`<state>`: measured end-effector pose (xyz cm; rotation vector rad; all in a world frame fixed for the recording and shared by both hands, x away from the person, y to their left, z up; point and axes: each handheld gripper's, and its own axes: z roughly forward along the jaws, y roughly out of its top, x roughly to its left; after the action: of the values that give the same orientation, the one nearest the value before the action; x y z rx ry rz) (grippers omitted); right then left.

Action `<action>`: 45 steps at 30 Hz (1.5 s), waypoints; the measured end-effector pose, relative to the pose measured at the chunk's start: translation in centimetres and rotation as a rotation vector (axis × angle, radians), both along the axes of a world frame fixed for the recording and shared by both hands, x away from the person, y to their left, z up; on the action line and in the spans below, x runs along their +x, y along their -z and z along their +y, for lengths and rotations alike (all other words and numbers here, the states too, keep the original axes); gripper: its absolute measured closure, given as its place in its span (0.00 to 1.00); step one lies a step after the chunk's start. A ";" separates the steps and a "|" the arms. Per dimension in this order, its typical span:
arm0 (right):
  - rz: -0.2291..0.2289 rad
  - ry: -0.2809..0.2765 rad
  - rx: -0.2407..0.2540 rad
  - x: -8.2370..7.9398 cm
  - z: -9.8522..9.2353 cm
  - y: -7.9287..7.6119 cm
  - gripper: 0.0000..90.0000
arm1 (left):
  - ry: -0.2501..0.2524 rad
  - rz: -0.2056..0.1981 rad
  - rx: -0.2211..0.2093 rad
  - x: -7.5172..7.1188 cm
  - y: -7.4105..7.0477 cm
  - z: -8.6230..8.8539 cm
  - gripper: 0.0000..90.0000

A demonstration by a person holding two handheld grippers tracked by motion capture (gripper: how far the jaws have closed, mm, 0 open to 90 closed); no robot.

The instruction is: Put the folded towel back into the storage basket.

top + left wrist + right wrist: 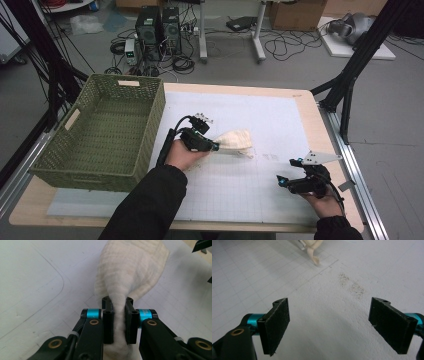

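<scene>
The left tongs (pixel 214 146) are clamped on a bunched end of the cloth (pixel 235 142), which lies on the white mat (pixel 280 120) of the counter, spreading away ahead of those tongs. The right tongs (pixel 289 171) hover well apart to the cloth's far side, jaws wide apart and holding nothing.

The step in hand looks like the pickup: 1 end is pinched, the rest is not yet off the mat. With the green basket (pixel 150 125) just behind the left tongs, the next move probably calls for lifting the cloth clear and carrying it back over the rim without dragging the trailing end.

The left gripper view shows the grip itself: cloth (pixel 130 267) squeezed into a narrow neck between the 2 pads (pixel 108 325), fanning out beyond. The right gripper view shows its pads (pixel 278 322) spread over bare mat, a dirty smudge (pixel 353 285) ahead of them, and a twisted tail of cloth (pixel 313 252) farther off
</scene>
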<state>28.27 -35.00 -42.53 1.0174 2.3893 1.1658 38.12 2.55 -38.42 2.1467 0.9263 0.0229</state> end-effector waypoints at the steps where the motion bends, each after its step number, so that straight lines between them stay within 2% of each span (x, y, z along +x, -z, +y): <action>1: 0.002 0.000 0.001 0.0 0.0 0.0 0.18 | 0.000 0.003 -0.007 0.0 -0.1 0.2 0.90; 4: 0.001 -0.001 0.000 0.0 0.0 0.0 0.18 | -0.008 0.001 -0.007 -0.2 -0.5 0.6 0.90; 16: -0.003 -0.010 0.001 0.2 0.1 0.1 0.18 | -0.089 0.014 -0.059 -0.7 -2.4 2.7 0.90; 19: 0.001 -0.012 0.001 0.3 0.1 0.1 0.18 | -0.112 0.003 -0.038 -0.9 -3.2 3.1 0.90; 24: 0.001 -0.019 -0.002 0.5 0.3 0.2 0.18 | -0.156 -0.020 -0.041 -1.5 -4.7 4.2 0.90; 33: -0.003 -0.028 -0.004 0.7 0.4 0.2 0.18 | -0.208 -0.009 -0.114 -1.8 -6.0 7.1 0.90; 36: -0.002 -0.026 -0.002 0.7 0.4 0.2 0.18 | -0.222 0.006 -0.165 -1.8 -6.4 8.1 0.90; 40: 0.000 -0.030 -0.005 0.8 0.6 0.2 0.18 | -0.242 0.020 -0.211 -1.8 -6.6 9.1 0.90; 45: 0.004 -0.030 -0.010 0.9 0.6 0.3 0.18 | -0.275 0.041 -0.239 -1.6 -6.6 10.6 0.89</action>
<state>29.13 -34.36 -42.80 0.9850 2.4196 1.1616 36.55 13.17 -31.86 1.7953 1.1808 0.0044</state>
